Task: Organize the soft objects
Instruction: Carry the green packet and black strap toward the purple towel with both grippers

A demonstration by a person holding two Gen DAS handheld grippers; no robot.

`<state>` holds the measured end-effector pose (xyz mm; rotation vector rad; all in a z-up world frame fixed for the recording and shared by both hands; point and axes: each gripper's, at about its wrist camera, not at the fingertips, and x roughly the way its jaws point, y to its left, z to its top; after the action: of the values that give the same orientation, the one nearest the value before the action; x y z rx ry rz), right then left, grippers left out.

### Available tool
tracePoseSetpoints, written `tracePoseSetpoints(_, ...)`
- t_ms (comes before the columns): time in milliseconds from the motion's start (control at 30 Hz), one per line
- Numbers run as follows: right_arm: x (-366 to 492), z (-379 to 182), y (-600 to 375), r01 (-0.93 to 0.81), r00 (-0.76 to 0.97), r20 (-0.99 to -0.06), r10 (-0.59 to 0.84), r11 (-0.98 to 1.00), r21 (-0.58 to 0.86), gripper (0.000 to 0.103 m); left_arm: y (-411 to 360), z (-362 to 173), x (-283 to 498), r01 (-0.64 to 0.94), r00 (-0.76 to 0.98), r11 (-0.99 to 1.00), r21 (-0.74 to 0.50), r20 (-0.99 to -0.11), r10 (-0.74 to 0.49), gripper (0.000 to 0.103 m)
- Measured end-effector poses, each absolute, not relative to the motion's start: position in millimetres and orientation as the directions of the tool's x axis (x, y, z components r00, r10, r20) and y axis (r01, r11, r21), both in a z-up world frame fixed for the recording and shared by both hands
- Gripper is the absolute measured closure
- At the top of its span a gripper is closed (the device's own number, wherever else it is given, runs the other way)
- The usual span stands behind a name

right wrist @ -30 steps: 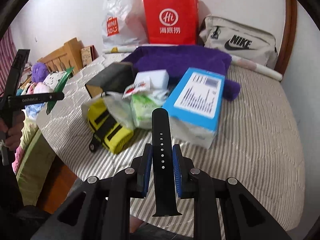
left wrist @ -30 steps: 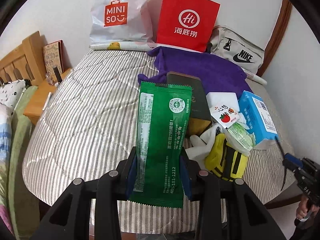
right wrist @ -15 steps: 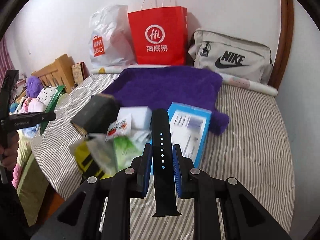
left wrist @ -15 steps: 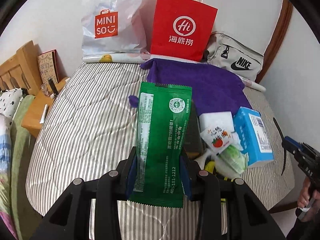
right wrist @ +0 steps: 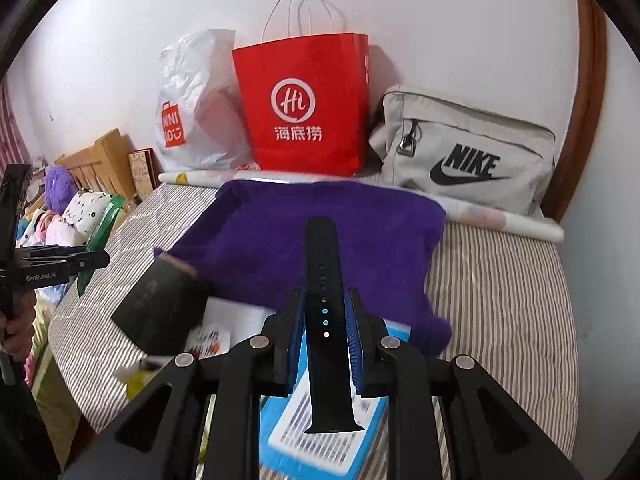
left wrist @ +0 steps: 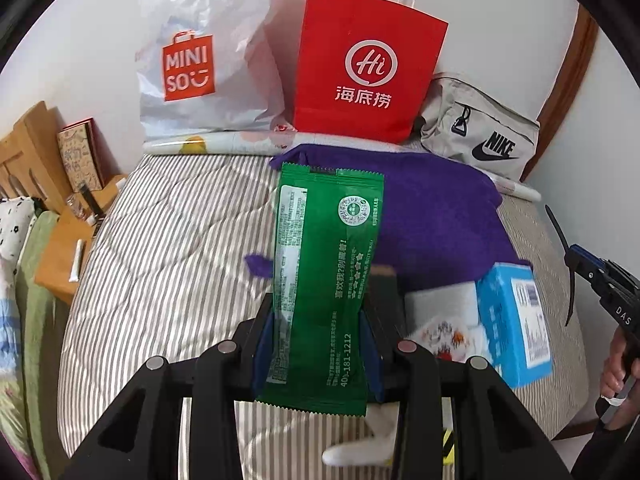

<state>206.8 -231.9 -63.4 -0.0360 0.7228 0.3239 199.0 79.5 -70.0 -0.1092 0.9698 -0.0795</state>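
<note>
Against the white wall at the far edge of the striped bedspread (left wrist: 168,248) stand a white Miniso bag (left wrist: 200,60), a red paper bag (left wrist: 368,68) and a grey Nike pouch (right wrist: 468,148); in front of them lies the purple towel (right wrist: 320,232). Your left gripper (left wrist: 318,336) is clamped on the green sachet (left wrist: 324,280), which stands upright between the pads; your right gripper (right wrist: 325,332) is clamped on the black watch strap (right wrist: 326,320), also held upright. Over the last second you have carried both tools forward and higher; the bags have grown larger and the clutter pile has slid to the bottom of both views; I judge you are taking both items toward the bags or the towel, so the sorting is under way and neither piece is placed yet.

Your left view shows the wooden nightstand (left wrist: 68,264) beside the bed and your right gripper entering at the far right edge, strap seen edge-on; it also catches something white (left wrist: 360,440) beneath the jaws. Your right view alone shows the blue box (right wrist: 320,440) directly under the strap, the dark block (right wrist: 160,312) at the towel's near corner, and the plush toys (right wrist: 60,188) by the headboard; there the left gripper appears at the left edge, with the sachet seen as a green sliver.
</note>
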Motion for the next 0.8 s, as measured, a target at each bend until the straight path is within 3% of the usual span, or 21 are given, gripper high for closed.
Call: tracePoseSetpoints(800, 348, -126, -218, -0.299, 0.598, -0.768, 0.230, 0.953, 0.052, 0.083, 45, -131, 359, 0.079, 0.425, 0.985, -0.151, -0.889, -0.170, 0.067)
